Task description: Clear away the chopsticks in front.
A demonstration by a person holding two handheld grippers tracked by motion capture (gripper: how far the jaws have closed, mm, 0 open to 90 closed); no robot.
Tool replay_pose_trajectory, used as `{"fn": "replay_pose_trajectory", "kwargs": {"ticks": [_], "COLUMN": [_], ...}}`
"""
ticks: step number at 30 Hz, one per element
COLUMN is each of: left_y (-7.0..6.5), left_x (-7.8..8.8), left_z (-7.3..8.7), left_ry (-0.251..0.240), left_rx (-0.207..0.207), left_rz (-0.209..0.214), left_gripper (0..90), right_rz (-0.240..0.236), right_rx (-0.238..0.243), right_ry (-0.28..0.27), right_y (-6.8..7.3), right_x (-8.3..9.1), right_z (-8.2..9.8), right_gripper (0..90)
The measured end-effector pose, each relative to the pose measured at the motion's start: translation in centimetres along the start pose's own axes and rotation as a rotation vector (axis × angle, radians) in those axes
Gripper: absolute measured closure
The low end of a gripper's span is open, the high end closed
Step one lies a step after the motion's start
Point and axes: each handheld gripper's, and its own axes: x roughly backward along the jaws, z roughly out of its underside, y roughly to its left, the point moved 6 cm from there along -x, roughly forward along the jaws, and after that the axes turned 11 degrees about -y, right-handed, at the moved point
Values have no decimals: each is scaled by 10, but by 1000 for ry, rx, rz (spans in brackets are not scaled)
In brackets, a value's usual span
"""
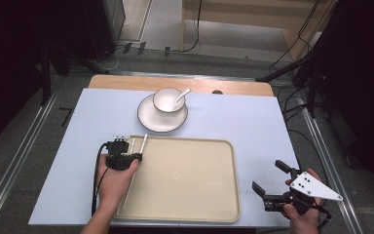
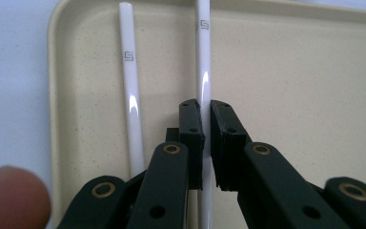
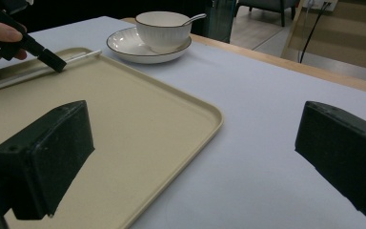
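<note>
The left hand-held gripper (image 2: 206,143) has its black jaws closed on a slim white plastic chopstick (image 2: 203,71), over the left part of the flat beige plastic tray (image 2: 290,95) on the blue-covered counter (image 1: 243,117). A second white chopstick (image 2: 132,100) lies just beside it in the tray. The right hand-held gripper (image 1: 269,176) hovers wide open near the tray's right edge.

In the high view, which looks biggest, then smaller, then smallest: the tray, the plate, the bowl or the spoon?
1. Tray, by far the biggest.
2. Plate.
3. Bowl, sitting on the plate.
4. Spoon, resting in the bowl; partly hidden, so only its showing part is compared.
</note>
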Motion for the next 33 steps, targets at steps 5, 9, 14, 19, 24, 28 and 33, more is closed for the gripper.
{"fn": "replay_pose_trajectory", "kwargs": {"ticks": [5,9,14,19,24,28,33], "left_y": [1,3,7,7,6,5,3], "left_x": [7,12,13,13,13,14,19], "left_z": [4,9,13,13,12,10,3], "left_ry": [-19,-28,-31,-42,-39,-50,-65], "left_rx": [26,39,37,25,29,29,30], "left_rz": [-6,-20,-31,-52,-50,-31,24], "left_gripper": [851,849,843,825,832,785,656], "right_rz": [-1,0,-1,-2,-2,-3,-1], "right_rx": [1,1,3,8,6,6,2], "right_ry": [-2,-2,-6,-5,-5,-6,-4], "right_y": [0,0,0,0,0,0,0], "right_x": [0,0,0,0,0,0,0], "right_z": [0,0,-1,-1,-1,-1,-1], "right_gripper": [0,0,0,0,0,0,0]}}
